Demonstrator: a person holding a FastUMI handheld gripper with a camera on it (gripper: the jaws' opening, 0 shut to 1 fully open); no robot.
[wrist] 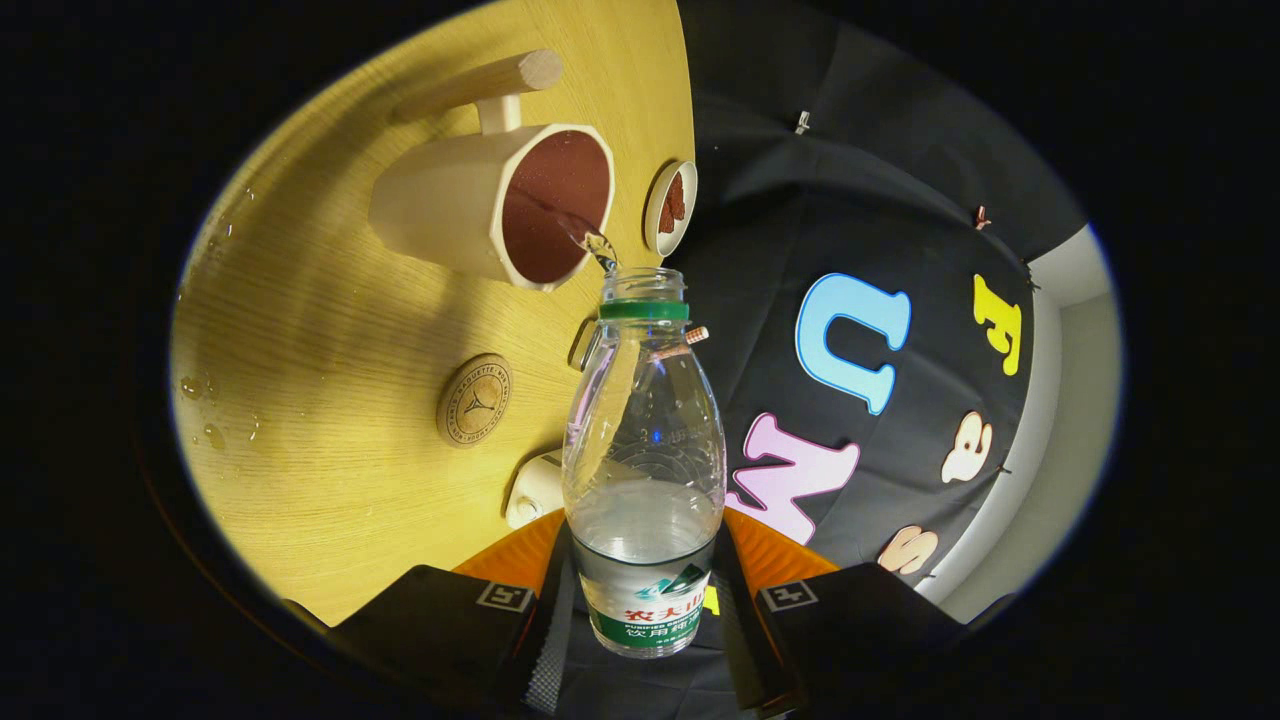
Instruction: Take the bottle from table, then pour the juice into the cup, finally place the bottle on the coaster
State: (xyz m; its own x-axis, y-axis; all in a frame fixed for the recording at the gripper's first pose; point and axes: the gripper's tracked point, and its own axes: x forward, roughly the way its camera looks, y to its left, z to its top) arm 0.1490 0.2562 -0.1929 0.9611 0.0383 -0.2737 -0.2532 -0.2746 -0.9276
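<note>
Your gripper (645, 610) is clamped on the lower body of the bottle (645, 450), both fingers pressing its sides, tipped so a thin stream leaves its open mouth into the cup (500, 205) just beyond. The coaster (474, 399) lies beside the bottle on bare bench (330, 330), with open room near the bench edge.

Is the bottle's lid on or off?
Off. The bottle, held between the gripper's jaws, has an open neck with no cap, and a thin stream runs from its mouth into the cup.
</note>
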